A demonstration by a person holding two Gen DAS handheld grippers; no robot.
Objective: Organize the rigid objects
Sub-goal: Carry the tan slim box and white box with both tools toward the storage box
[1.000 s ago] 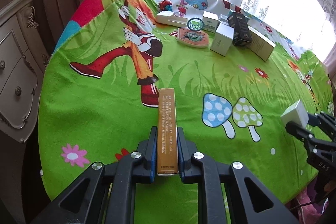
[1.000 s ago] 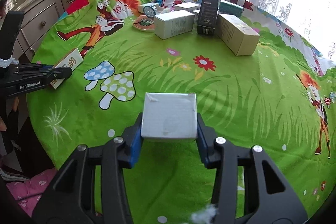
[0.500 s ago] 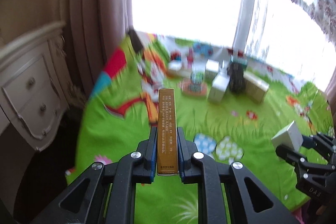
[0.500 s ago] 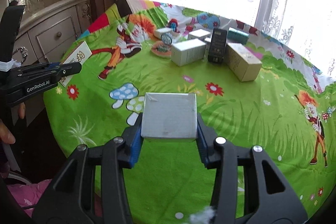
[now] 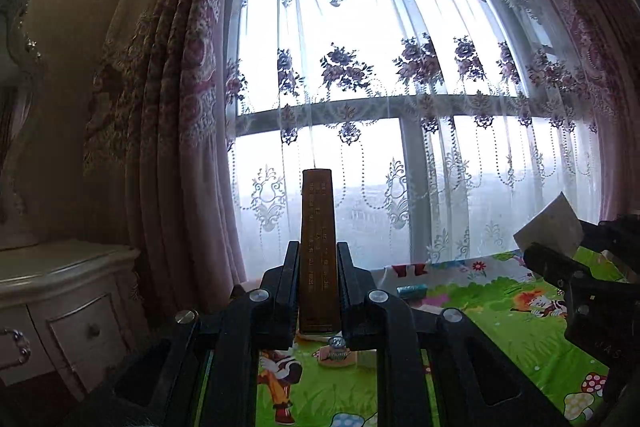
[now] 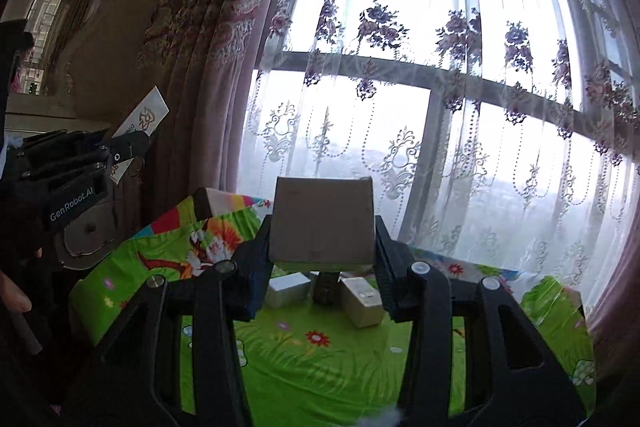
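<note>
My left gripper (image 5: 318, 255) is shut on a slim gold-brown box (image 5: 317, 227), held edge-up and level, high above the table and facing the window. In the right wrist view this same slim box (image 6: 141, 119) shows its white printed face at the left, with the left gripper (image 6: 124, 149) around it. My right gripper (image 6: 322, 227) is shut on a squarish grey-white box (image 6: 322, 219), also raised and level. From the left wrist view that grey-white box (image 5: 550, 229) hangs at the right edge in the right gripper (image 5: 560, 247). Several boxes (image 6: 360, 301) stand on the green cartoon tablecloth (image 6: 320, 359) below.
A white carved dresser (image 5: 60, 291) stands at the left of the table. Pink drapes (image 5: 168, 131) and a lace curtain (image 5: 400, 87) cover the window behind. A teal box (image 5: 412, 291) and a round-lidded item (image 5: 336, 347) lie on the cloth (image 5: 500, 311). A person's fingers (image 6: 16, 301) show at far left.
Both grippers have risen and tipped up from looking down at the table to pointing level at the window, each keeping its box. The table has dropped to the bottom of both views.
</note>
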